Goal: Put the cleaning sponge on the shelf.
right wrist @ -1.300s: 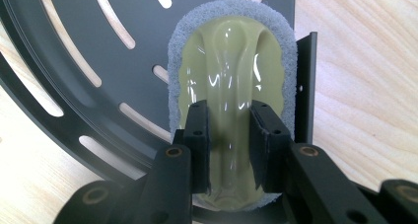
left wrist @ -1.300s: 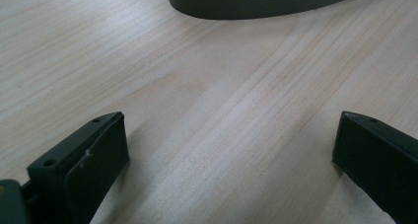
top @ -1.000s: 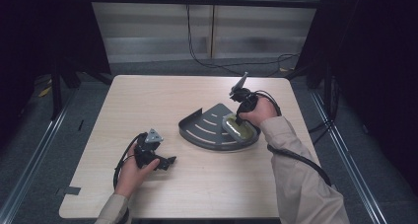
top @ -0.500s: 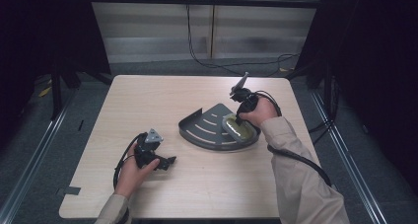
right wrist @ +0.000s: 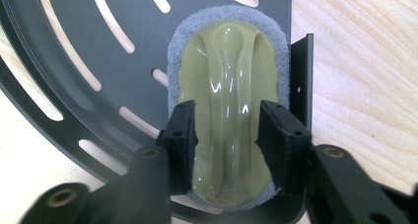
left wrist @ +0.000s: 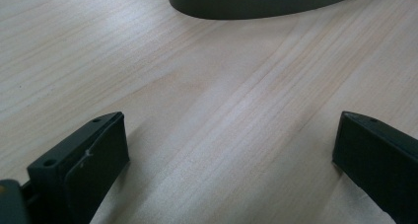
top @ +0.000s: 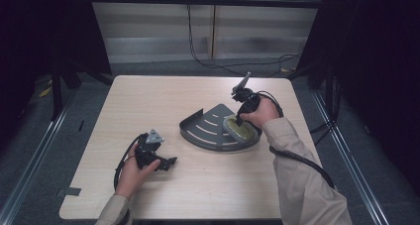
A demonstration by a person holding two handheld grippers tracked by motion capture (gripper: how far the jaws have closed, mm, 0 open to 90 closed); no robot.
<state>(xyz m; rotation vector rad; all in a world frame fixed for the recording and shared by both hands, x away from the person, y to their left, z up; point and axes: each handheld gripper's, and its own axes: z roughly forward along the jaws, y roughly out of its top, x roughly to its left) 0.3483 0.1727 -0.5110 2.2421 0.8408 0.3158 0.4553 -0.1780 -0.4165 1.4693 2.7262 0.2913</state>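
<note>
**A:** High view?
**B:** Left gripper (top: pixel 171 161) rests on the table (top: pixel 148 101). Right gripper (top: pixel 239 120) hangs over the scrub pad (top: pixel 241 131) in the rack (top: pixel 208 131).
**A:** Left gripper view?
**B:** Jaws wide apart, nothing between them.
**A:** Right gripper view?
**B:** Jaws have just been opening. The pad's glossy ridge sits between the fingers (right wrist: pixel 183 130), unpinched (likely light, slick on top, soft at the fleece rim). Grip it by the ridge.

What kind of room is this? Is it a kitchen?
Probably not a kitchen, more likely a lab or recording room. A bare wooden table stands between black curtains, cables trail over the floor, and a person works hand-held grippers at a scrubber in a dark rack.
</note>
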